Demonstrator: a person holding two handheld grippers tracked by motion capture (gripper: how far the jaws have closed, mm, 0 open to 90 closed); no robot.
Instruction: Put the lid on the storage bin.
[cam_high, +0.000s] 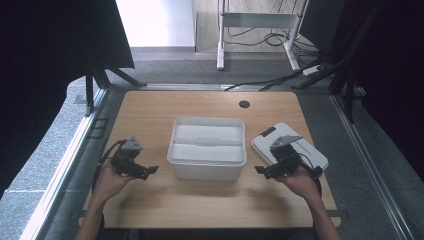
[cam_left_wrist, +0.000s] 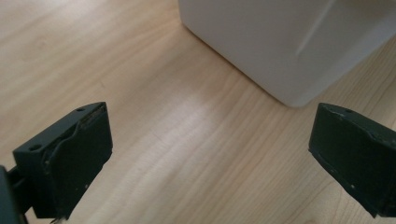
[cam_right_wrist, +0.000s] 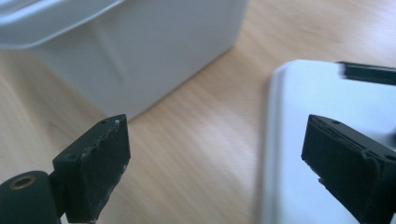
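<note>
- Sitting near the middle of the wooden table (cam_high: 150, 105), a white open box (cam_high: 208, 170) has its long walls running parallel to the near edge; something pale and folded lies inside it, too faint to name.
- Just right of the box, toward the table's right edge, lies a flat white lid (cam_high: 305, 146) with a dark clip at its far corner, turned at a slant to the table edges; box and lid are near each other but apart, with bare wood between them.
- The left gripper (cam_high: 145, 171) is held in the person's left hand (cam_high: 107, 182) left of the box, nearer the table's left edge, its jaws pointing toward the box's near left corner.
- In the left gripper view its jaws stand wide and released, nothing between them but bare wood, with the box's rounded lower corner (cam_left_wrist: 289, 51) just ahead.
- The right gripper (cam_high: 267, 172) is held in the right hand (cam_high: 302, 182) by the near end of the lid, right of the box.
- In the right gripper view its jaws are spread apart and grip nothing: one jaw is over the wood, the other over the lid's edge (cam_right_wrist: 299, 140), and the box wall (cam_right_wrist: 154, 51) rises ahead.
- Beyond the far edge, the floor carries a white frame (cam_high: 260, 22) and loose cables (cam_high: 280, 75).
</note>
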